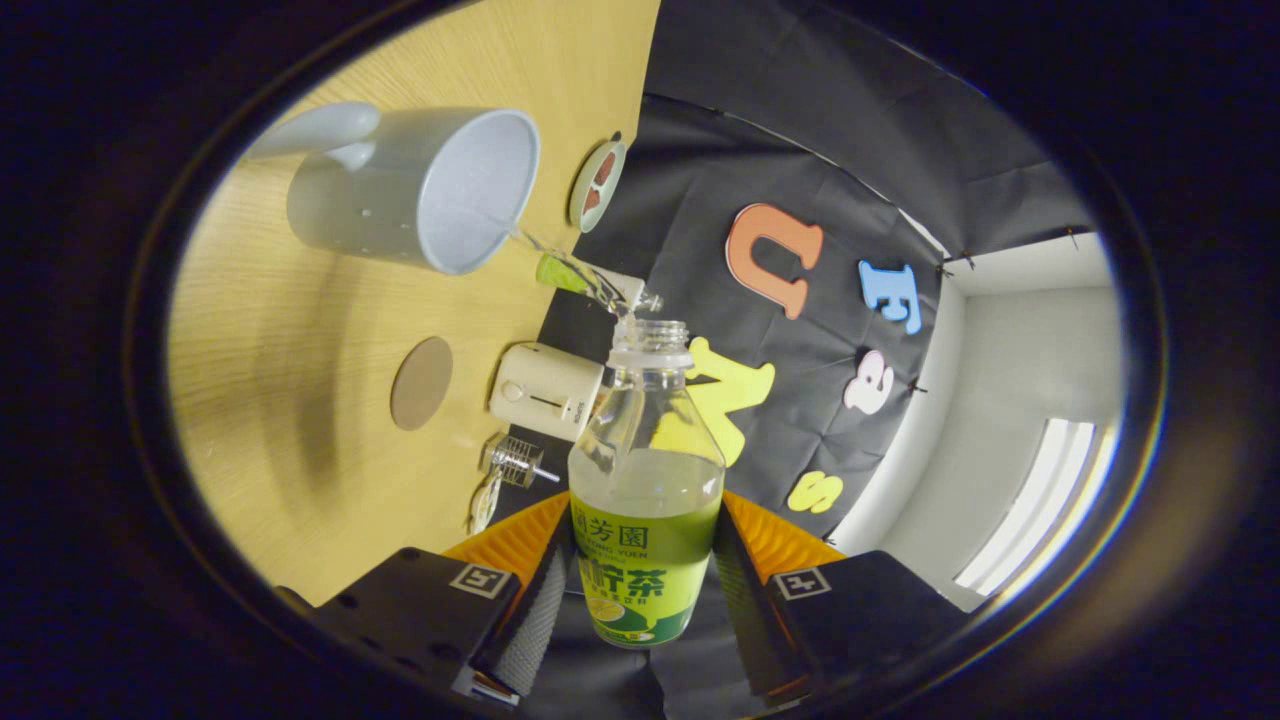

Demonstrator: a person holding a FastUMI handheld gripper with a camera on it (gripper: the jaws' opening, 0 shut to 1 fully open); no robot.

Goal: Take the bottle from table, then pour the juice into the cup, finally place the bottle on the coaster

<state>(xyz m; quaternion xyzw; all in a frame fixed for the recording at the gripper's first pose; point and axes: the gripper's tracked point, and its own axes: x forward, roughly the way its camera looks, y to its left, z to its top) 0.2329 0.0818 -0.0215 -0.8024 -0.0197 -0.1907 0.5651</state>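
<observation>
Gripper pinching uncapped bottle, tilted toward upper-left cup; pouring apparently underway, coaster placement outstanding.

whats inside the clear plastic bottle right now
The clear plastic bottle, uncapped and clamped between the gripper fingers, holds pale liquid; a thin stream leaves its mouth toward the grey mug. Its green label hides the lower contents.

I see a light wood tabletop meeting the booth's black cloth wall. Beyond the cloth: a white wall and a bright window strip.
</observation>
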